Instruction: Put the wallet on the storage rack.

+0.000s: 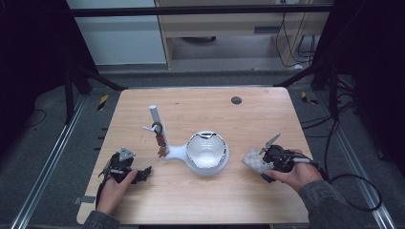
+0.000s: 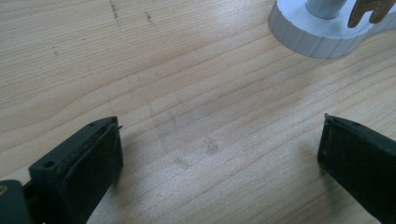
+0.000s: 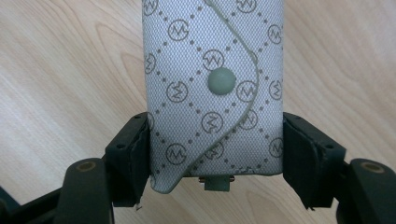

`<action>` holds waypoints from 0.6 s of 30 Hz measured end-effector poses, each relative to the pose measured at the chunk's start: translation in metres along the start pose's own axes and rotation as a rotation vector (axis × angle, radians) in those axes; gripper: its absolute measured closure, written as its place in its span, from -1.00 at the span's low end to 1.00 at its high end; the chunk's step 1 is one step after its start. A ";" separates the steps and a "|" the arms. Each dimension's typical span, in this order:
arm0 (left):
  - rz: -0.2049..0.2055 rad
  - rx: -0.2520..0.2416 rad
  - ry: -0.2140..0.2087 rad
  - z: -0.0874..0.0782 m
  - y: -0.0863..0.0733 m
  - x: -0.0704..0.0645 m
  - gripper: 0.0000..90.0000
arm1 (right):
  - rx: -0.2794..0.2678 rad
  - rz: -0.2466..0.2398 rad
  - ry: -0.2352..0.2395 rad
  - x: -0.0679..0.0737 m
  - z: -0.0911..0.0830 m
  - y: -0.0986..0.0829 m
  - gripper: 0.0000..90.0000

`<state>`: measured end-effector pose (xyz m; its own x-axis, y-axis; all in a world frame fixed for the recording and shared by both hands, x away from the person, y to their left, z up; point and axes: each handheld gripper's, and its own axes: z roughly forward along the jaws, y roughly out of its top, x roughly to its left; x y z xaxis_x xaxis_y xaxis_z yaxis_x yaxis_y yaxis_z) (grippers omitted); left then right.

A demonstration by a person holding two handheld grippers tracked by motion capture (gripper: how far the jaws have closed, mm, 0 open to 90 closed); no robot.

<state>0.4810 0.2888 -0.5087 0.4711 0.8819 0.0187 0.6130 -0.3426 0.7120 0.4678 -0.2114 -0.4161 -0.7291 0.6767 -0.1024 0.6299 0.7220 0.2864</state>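
A grey patterned pouch (image 3: 187,56) with a snap button (image 3: 221,81) lies on the wooden table (image 1: 200,200). My right gripper (image 3: 215,154) is shut on its near end, one jaw pressed on each side. From above, the pouch (image 1: 251,160) is right of a white stand whose bowl (image 1: 207,152) sits mid-table. The stand's upright post (image 1: 154,117) carries hanging keys (image 1: 161,141). My left gripper (image 1: 143,172) rests at the front left, open over bare wood (image 2: 210,116), nothing between its jaws. The stand's round base (image 2: 317,35) and a brass key tip (image 2: 369,11) lie just beyond it.
A small dark round hole (image 1: 236,100) marks the far side of the table. Black frame legs (image 1: 86,76) stand off both far corners. A cable (image 1: 353,191) trails from the right gripper over the table's right edge.
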 end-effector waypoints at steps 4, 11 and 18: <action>0.000 0.000 0.000 0.000 0.000 0.000 -1.00 | -0.016 -0.023 -0.008 0.003 -0.011 0.008 -0.30; 0.000 0.000 -0.001 0.000 0.000 0.000 -1.00 | -0.026 -0.074 -0.026 0.010 -0.027 0.022 -0.30; 0.002 0.000 -0.002 0.000 0.000 0.000 -1.00 | -0.041 -0.111 -0.041 0.016 -0.041 0.034 -0.30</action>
<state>0.4807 0.2887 -0.5087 0.4737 0.8805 0.0189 0.6120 -0.3446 0.7119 0.4667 -0.1825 -0.3694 -0.7813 0.5993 -0.1744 0.5341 0.7865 0.3102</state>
